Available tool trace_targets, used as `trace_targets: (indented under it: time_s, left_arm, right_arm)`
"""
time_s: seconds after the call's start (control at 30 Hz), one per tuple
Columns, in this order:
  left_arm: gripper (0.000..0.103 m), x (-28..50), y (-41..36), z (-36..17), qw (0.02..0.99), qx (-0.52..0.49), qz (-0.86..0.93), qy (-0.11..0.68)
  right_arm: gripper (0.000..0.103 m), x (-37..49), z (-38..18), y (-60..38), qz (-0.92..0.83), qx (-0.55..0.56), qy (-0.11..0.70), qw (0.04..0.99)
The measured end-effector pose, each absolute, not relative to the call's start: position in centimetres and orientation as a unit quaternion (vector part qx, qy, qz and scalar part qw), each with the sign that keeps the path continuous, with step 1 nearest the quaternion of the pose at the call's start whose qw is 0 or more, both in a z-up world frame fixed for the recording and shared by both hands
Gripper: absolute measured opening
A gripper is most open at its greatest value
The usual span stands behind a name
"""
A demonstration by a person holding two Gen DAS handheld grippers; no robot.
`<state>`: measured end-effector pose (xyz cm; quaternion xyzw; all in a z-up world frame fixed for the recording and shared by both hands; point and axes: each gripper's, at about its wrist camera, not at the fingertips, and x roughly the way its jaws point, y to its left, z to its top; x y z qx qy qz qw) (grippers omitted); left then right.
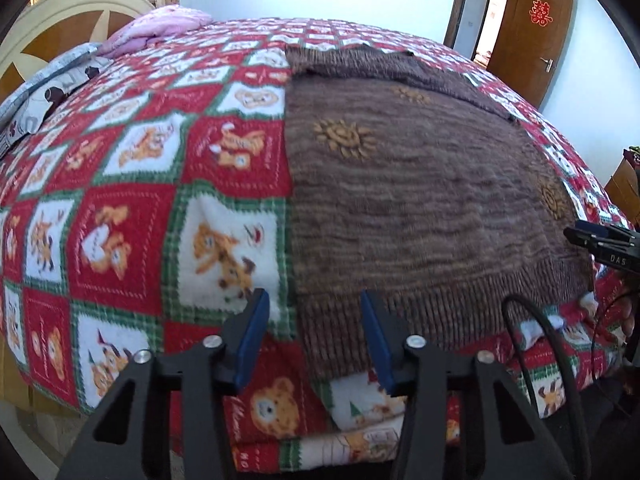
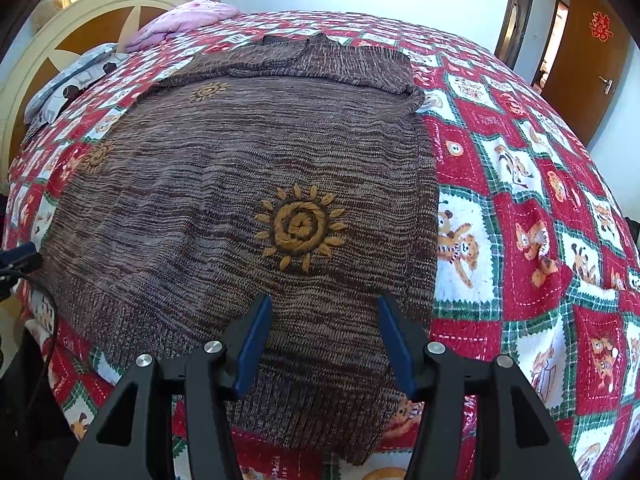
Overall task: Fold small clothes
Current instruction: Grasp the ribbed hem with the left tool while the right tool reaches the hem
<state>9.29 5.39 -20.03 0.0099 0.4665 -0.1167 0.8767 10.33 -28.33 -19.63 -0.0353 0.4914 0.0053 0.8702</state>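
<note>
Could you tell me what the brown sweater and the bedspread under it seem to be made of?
Brown sweater: looks like marled knit yarn, matte, with ribbed hem and raised embroidered suns. Bedspread: seemingly soft fleece or plush, fuzzy nap, printed red, white and green bear squares.

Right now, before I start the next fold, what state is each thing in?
brown sweater: lying flat on the bed, sleeves folded in across the top.
left gripper: open, fingers astride the sweater's left hem corner, nothing pinched.
right gripper: open, above the hem near the right edge.
patchwork blanket: spread over the bed.
door: open.
</note>
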Motion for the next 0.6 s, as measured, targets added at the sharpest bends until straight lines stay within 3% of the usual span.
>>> trace_targets:
  time_s: [0.23,0.4,0.6]
  left_arm:
    - [0.041,8.0,4.2,-20.8,0.871,0.02,-0.123,0.474]
    - [0.012,7.7,3.9,-20.7,0.869,0.026,-0.142,0.474]
    - [0.01,7.3,3.6,-20.4,0.873,0.035,-0.146,0.464]
  right_arm:
    - [0.056,9.9,-19.4,-28.5,0.012,-0.031,0.497,0.867]
    - [0.056,9.1,-18.3,-29.8,0.02,0.013,0.502,0.865]
    - [0.056,6.0,-17.8,-33.4,-0.009,0.05,0.504,0.862]
